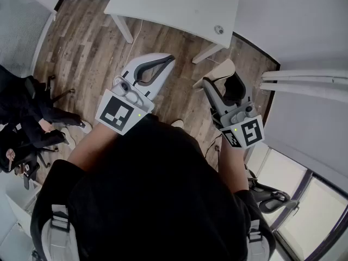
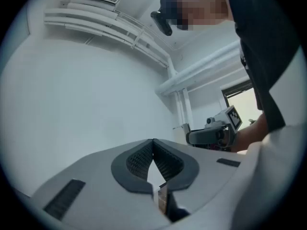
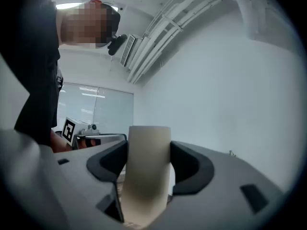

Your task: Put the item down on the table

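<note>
Table: the white table [image 1: 179, 4] stands at the far side, on angled legs.
Floor: wood planks [image 1: 87, 48] lie under both your grippers.
Room: white walls, with window panels [image 1: 310, 200] at the near right.
Item: the beige item [image 3: 145, 176] is up in the air, short of the table.
Right gripper [image 3: 148, 152]: jaws wide, clamped on the item's sides.
Left gripper [image 2: 153, 143]: tips pressed together (nothing between them).

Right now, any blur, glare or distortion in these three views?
Head view: sharp, evenly lit, edges bowed by the wide lens. Left gripper view: fisheye, dark corners, window blown out. Right gripper view: same dark corners; the beige item in the jaws looks soft.
</note>
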